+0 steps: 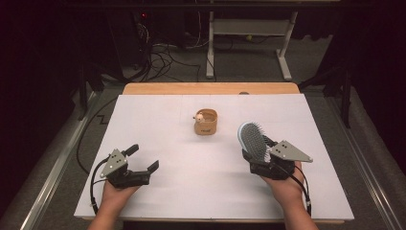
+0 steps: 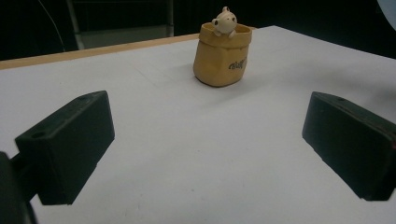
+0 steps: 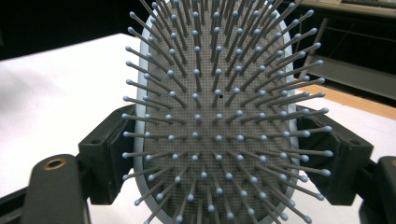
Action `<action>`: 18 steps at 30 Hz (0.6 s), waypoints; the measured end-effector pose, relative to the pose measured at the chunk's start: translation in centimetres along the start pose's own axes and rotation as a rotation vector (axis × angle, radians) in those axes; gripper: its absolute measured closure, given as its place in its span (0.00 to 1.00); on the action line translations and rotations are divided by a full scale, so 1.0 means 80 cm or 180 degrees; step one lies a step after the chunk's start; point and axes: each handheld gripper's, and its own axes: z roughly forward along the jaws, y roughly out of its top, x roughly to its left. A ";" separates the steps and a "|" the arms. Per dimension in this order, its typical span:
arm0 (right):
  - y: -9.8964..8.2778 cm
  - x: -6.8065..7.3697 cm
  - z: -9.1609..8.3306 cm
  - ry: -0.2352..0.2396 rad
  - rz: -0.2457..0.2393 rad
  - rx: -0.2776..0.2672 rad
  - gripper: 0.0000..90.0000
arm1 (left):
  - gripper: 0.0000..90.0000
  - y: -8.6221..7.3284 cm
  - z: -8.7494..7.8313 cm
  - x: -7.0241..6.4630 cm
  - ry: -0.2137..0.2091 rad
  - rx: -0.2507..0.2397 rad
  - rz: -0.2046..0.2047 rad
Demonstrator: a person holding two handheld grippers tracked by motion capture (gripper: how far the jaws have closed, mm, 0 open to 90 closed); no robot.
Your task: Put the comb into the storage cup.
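Observation:
A pale blue hairbrush with a grey bristle pad is held above the white table at the right; my right gripper is shut on its edges. In the right gripper view the hairbrush stands bristles toward the camera, with a black jaw pressed against each side. My left gripper rests at the front left, jaws wide apart with nothing between them. A small tan pot with a little cream figure on its rim stands mid-table; the left gripper view shows the pot well ahead of the open left gripper.
A white sheet covers the table, with a wooden strip along its far edge. Beyond the table lie cables on the floor and the legs of a white stand.

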 end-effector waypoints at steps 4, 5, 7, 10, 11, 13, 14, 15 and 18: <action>-0.001 0.001 0.001 -0.0010 -0.0023 0.0002 0.23 | 0.03 0.003 0.005 -0.008 0.0021 0.0070 0.0026; -0.001 0.001 0.001 -0.0003 -0.0027 -0.0010 0.23 | 0.03 0.004 0.007 -0.011 0.0030 0.0078 0.0038; -0.001 0.001 0.000 0.0004 -0.0025 -0.0031 0.23 | 0.03 0.007 0.011 -0.016 0.0053 0.0107 0.0070; 0.000 0.000 -0.002 0.0010 0.0001 -0.0069 0.23 | 0.03 0.012 0.014 -0.022 0.0029 0.0101 0.0095; 0.001 -0.001 -0.003 0.0002 0.0021 -0.0082 0.23 | 0.03 0.015 0.014 -0.023 0.0021 0.0088 0.0097; 0.003 -0.004 -0.003 -0.0018 0.0059 -0.0118 0.23 | 0.03 0.021 0.017 -0.026 0.0007 0.0109 0.0116; 0.004 -0.006 -0.004 -0.0032 0.0077 -0.0139 0.23 | 0.03 0.026 0.018 -0.028 0.0004 0.0119 0.0133; 0.004 -0.008 -0.006 -0.0046 0.0103 -0.0159 0.23 | 0.02 0.029 0.020 -0.030 -0.0006 0.0102 0.0150; 0.004 -0.012 -0.009 -0.0066 0.0123 -0.0178 0.23 | 0.01 0.037 0.024 -0.036 -0.0045 0.0052 0.0212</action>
